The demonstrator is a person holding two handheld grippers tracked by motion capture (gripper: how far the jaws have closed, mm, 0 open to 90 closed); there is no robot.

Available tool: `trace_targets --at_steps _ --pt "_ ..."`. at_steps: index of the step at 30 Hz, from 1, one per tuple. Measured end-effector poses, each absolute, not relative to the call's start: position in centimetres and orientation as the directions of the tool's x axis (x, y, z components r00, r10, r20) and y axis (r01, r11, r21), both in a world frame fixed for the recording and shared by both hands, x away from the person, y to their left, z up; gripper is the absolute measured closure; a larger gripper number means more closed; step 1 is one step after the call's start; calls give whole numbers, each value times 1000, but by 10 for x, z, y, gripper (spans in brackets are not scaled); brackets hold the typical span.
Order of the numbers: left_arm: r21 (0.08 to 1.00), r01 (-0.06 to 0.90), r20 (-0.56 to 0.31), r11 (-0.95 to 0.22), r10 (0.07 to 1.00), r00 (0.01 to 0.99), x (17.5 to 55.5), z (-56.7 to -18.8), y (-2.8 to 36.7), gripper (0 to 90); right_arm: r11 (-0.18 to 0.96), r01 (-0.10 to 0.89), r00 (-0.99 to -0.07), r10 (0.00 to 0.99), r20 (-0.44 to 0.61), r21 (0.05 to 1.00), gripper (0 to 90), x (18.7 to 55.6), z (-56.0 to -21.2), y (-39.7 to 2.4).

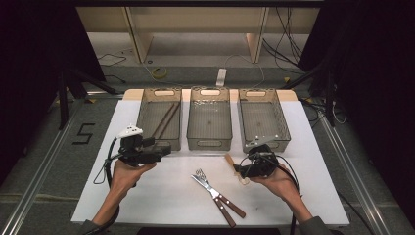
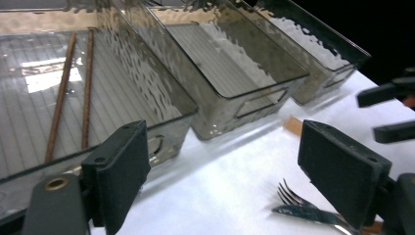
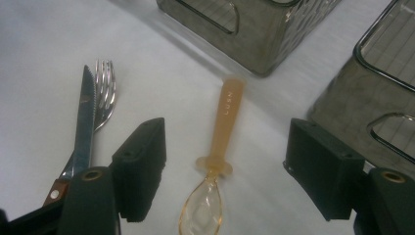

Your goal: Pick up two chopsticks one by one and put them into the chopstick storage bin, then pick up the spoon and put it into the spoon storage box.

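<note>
amber spoon (image 3: 226,128), smoky-grey bins (image 1: 209,122) — white table (image 1: 161,191)

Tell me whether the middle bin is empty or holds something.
Empty: the middle bin shows a bare floor, while the left bin holds two sticks.

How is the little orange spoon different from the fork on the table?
The spoon is see-through amber plastic, while the fork is shiny metal. The spoon lies alone, between the jaws of the open right claw; the fork lies right against a knife. The spoon ends in a rounded bowl, the fork in thin prongs. Both lie flat on the white table, outside the bins.
</note>
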State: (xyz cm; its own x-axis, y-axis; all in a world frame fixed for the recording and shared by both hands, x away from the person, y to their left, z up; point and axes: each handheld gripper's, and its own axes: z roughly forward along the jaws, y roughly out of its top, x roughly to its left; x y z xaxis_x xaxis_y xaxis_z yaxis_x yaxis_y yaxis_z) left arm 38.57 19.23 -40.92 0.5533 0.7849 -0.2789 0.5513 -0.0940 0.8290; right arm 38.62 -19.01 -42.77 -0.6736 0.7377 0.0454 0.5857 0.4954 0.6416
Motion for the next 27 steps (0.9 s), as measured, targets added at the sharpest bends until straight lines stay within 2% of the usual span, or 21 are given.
trace_targets --at_steps 6,15,27 --pt "831 547 -278 -102 776 566 378 -417 191 163 508 600 -672 740 44 619 338 395 -432 -183" --pt "864 467 -172 -189 762 625 360 -416 183 156 527 619 -673 738 48 583 384 405 -442 -175" --pt "863 474 -194 -172 755 626 352 -416 184 156 554 644 -678 733 58 528 446 415 -454 -161"
